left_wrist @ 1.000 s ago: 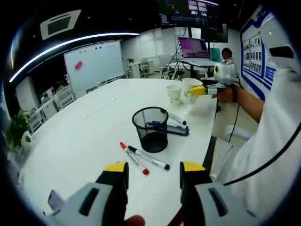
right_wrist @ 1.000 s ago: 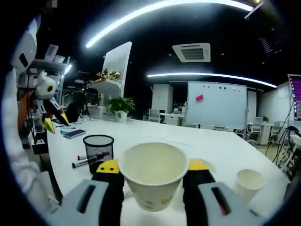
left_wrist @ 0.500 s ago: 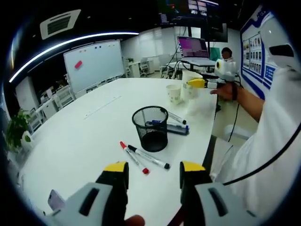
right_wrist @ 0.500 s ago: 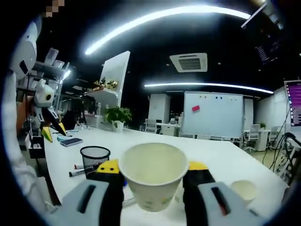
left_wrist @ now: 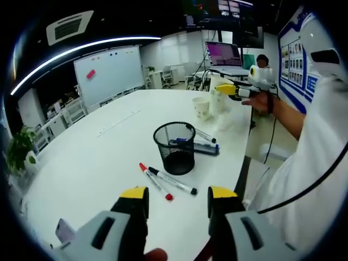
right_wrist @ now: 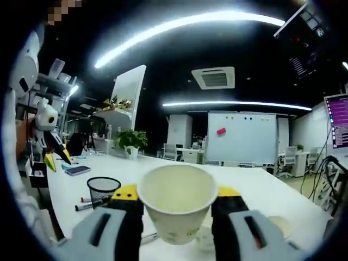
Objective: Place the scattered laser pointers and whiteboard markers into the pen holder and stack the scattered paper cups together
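Cup [right_wrist: 178, 209] sits clamped between the right claw [right_wrist: 176, 197] jaws, yellow pads pressing its wall on both sides just under the rim, mouth up, held above the table [right_wrist: 255, 190]. Thin paper, very light, so I judge it crushes easily; the rim is the stiffest part, and the current grip just below it looks right, light squeeze only. Just past the claw and lower right, a second cup [right_wrist: 280, 224] stands on the table, blurred, mouth up; that is the likely stack target, and the held cup needs to drop straight in, since a tilt would jam the rims. Further off to the left of the claw, the mesh pen holder [right_wrist: 104, 190] with markers beside it.

Left claw [left_wrist: 178, 197] hangs open and empty above the near table edge [left_wrist: 70, 179]. Just ahead lie two markers, one with red caps [left_wrist: 155, 182] and a black one [left_wrist: 173, 181], side by side, near each other. Stiff, smooth, round plastic, light; likely to roll or slip, so best pinched across the barrel at mid-length. Beyond them stands the pen holder [left_wrist: 174, 148], upright, light enough to tip if bumped. More markers [left_wrist: 200, 145] lie just behind it on the right. Far ahead right, the other claw [left_wrist: 228, 90] holds its cup [left_wrist: 216, 100] just beside the standing cup [left_wrist: 202, 108].
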